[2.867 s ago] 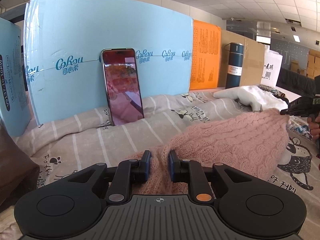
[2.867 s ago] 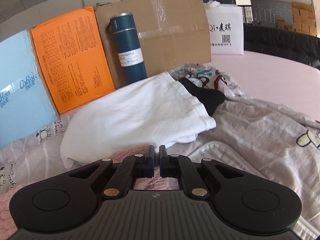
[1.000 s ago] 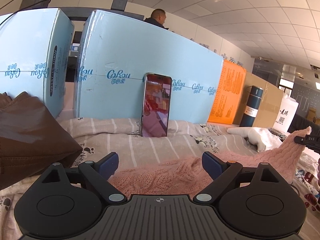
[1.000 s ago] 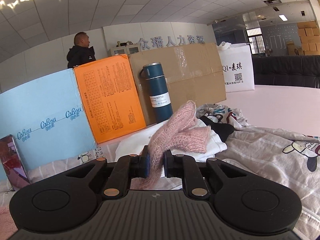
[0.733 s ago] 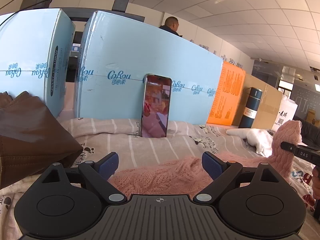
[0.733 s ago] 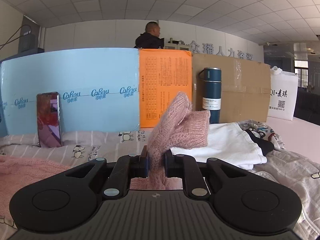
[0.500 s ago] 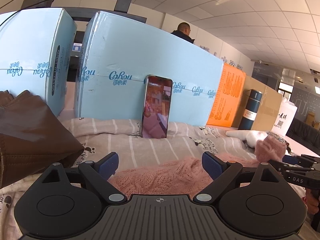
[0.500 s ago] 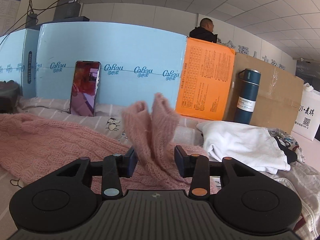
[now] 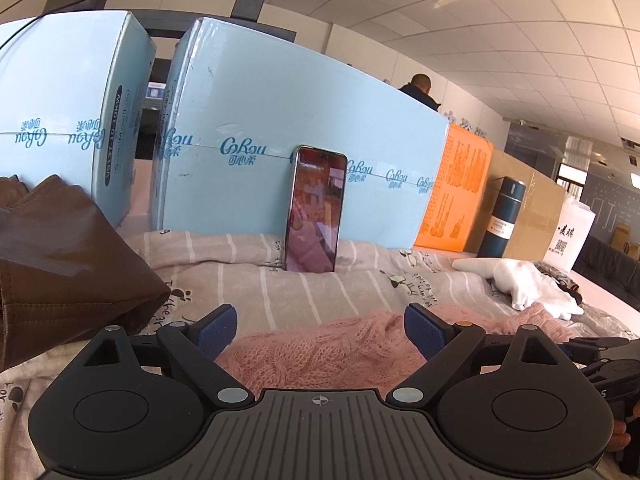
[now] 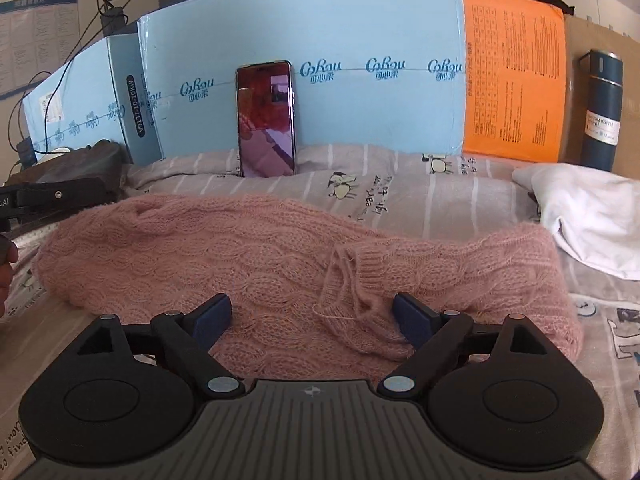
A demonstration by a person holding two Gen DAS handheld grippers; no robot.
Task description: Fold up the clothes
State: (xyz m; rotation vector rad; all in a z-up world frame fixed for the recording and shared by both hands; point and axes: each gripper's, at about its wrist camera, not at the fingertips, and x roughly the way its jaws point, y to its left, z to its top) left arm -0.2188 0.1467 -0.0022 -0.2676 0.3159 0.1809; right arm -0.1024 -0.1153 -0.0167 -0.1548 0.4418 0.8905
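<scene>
Both tongs gape wide, holding nothing: the left gripper and right gripper hover over the pink sweater, which lies folded across the striped sheet before a propped phone.

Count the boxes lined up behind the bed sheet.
4. A small blue box at the far left, a long blue box behind the phone, an orange box next, and a brown cardboard box behind the bottle. More may be hidden.
</scene>
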